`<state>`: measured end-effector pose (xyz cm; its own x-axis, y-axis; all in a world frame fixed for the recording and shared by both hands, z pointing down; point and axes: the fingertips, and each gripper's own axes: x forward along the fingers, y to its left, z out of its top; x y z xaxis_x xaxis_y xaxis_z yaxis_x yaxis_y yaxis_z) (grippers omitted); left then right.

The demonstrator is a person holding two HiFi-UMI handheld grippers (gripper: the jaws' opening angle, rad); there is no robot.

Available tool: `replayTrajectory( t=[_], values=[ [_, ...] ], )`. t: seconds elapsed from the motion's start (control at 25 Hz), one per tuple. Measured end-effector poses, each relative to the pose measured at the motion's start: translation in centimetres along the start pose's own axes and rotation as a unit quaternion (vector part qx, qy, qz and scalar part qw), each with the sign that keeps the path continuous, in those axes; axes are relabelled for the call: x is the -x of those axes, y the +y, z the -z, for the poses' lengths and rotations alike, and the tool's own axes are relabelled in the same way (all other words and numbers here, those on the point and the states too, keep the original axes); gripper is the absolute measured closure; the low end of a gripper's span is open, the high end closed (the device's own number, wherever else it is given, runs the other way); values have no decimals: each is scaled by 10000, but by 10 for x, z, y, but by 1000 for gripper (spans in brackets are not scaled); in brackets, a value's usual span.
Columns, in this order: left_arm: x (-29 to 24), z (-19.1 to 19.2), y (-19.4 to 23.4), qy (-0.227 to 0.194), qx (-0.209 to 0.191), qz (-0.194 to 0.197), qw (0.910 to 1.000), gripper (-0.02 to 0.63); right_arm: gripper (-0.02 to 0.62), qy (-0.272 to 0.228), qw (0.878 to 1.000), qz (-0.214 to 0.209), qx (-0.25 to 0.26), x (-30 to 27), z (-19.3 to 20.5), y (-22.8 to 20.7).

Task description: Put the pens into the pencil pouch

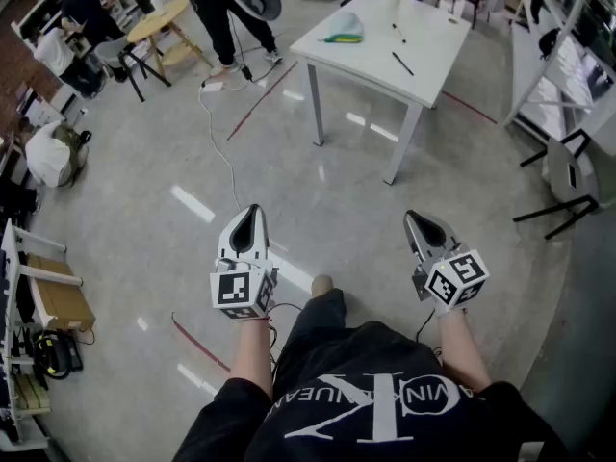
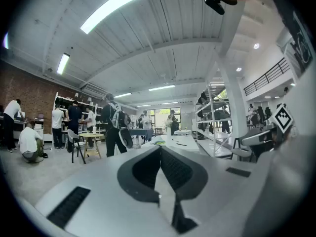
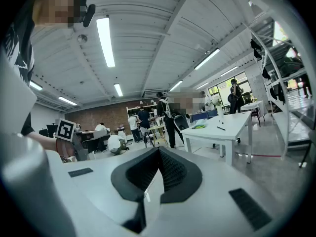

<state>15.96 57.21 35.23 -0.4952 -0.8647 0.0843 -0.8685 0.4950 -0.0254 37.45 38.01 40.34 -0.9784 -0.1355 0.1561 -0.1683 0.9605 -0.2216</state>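
Two slim pens (image 1: 402, 64) lie on the far white counter (image 1: 371, 61), near the pencil pouch (image 1: 345, 27). The left gripper (image 1: 252, 210) and right gripper (image 1: 411, 217) hold their jaws clenched and empty. The pens look light, stiff and likely to roll, so pinch mid-barrel.

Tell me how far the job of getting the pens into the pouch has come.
Done: nothing visible. Two pens lie loose on the white table, apart from the pencil pouch. In hand: nothing; left tongs and right tongs are shut and empty, held over the floor short of the table. Left: reach the table, grip each pen, put it in the pouch.
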Motion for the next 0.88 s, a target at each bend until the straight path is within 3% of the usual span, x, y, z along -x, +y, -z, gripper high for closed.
replayTrajectory(
  t=[0.6, 0.8, 0.88],
  values=[
    [-122, 8, 69, -29, 118, 411, 9991, 601, 586, 241, 9984, 499, -56, -111, -13, -40],
    [-160, 2, 73, -94, 119, 851, 9963, 530, 465, 124, 9975, 608, -344, -136, -20, -53],
    [-172, 1, 74, -113, 25, 1011, 9948, 523, 448, 38, 9970, 656, -417, -146, -23, -58]
  ],
)
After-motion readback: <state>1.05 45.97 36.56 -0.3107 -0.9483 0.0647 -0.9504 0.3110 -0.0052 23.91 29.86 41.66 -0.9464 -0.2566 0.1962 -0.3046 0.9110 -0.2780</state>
